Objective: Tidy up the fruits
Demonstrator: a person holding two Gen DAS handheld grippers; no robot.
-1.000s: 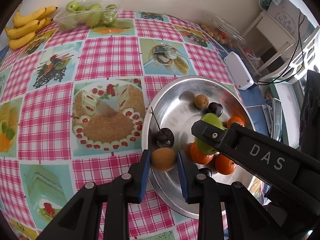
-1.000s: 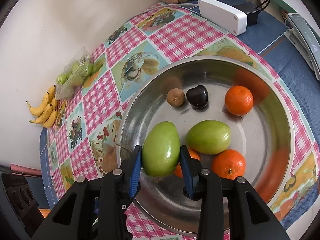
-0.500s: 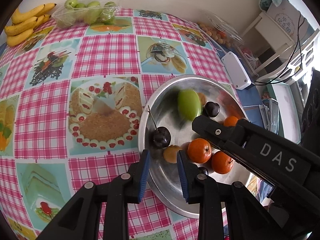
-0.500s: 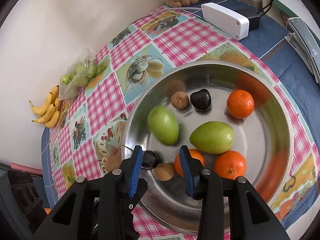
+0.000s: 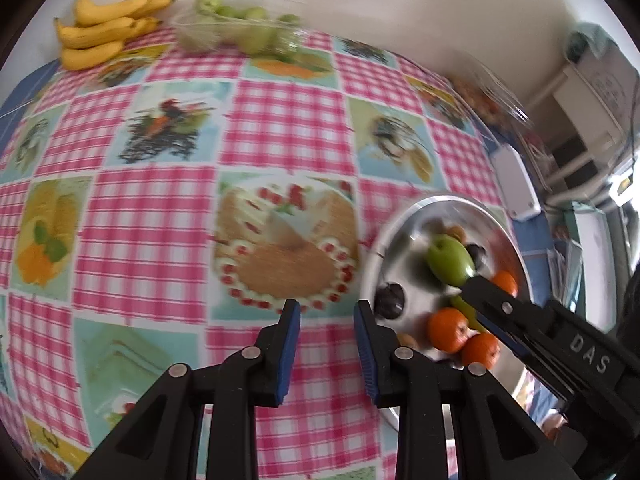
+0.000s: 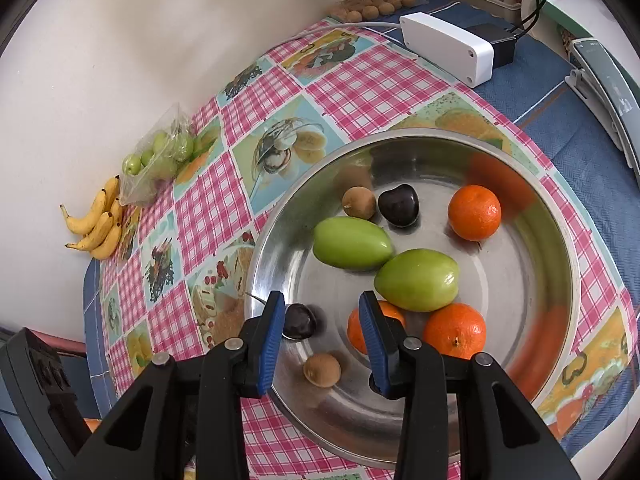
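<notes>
Steel bowl [image 6: 560, 240] now held both my drops, green fruit [image 6: 352, 242] at ten o'clock, brown fruit [image 6: 322, 369] at seven, both fingers narrow and empty.

The wide round metal bowl [image 6: 560, 240] is polished steel, shiny enough to mirror orange smears on its wall. The two green oval fruits [image 6: 416, 280] have smooth, waxy, glossy skin; the round orange tangerines [image 6: 474, 212] look finely dimpled and duller. The small brown round fruits [image 6: 322, 369] are matt and rough. The pink checked cloth on the worktop [image 6: 208, 208] has a slight sheen. The white rectangular plastic box [image 6: 444, 46] is smooth and matt.
</notes>
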